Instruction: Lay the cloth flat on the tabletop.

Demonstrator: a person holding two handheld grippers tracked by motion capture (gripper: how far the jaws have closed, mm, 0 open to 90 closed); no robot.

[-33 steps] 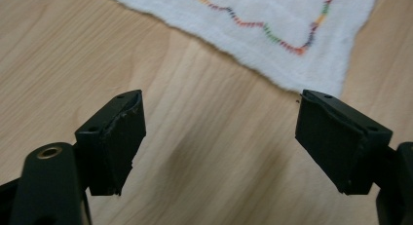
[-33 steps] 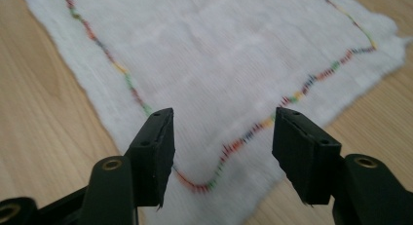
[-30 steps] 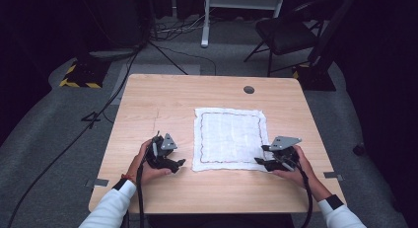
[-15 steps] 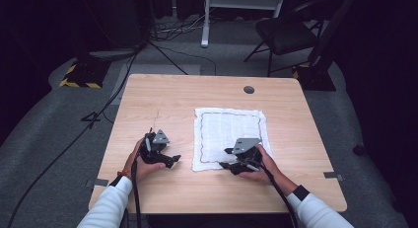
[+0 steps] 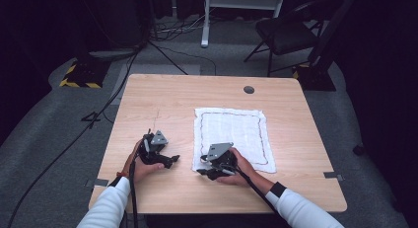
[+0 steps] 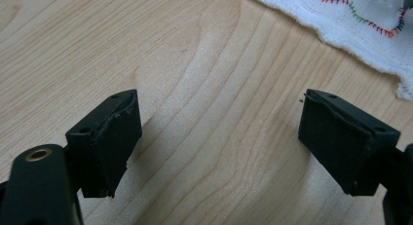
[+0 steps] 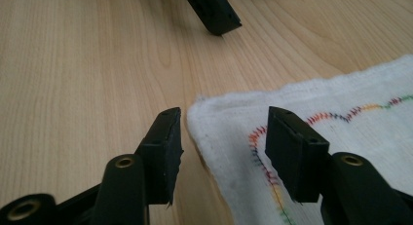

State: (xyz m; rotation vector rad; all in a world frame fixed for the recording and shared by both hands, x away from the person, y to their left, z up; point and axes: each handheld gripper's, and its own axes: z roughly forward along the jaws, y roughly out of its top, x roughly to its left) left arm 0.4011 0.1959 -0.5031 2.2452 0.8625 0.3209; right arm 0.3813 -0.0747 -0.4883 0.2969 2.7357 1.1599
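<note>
- Cloth (image 5: 231,135): white, with coloured stitching near its hem; lies flat on the table (image 5: 162,97), right of centre.
- Right gripper (image 5: 203,171): at the cloth's near left corner (image 7: 204,108). Its jaws have just been closing; they straddle that corner, one over bare wood, the other over the cloth. The pads do not press on the cloth; the jaws are apart.
- Left gripper (image 5: 172,160): on bare wood just left of the cloth, held low over the table. Its jaws are spread wide, with nothing between them; the cloth edge (image 6: 370,45) lies beyond its right jaw.
</note>
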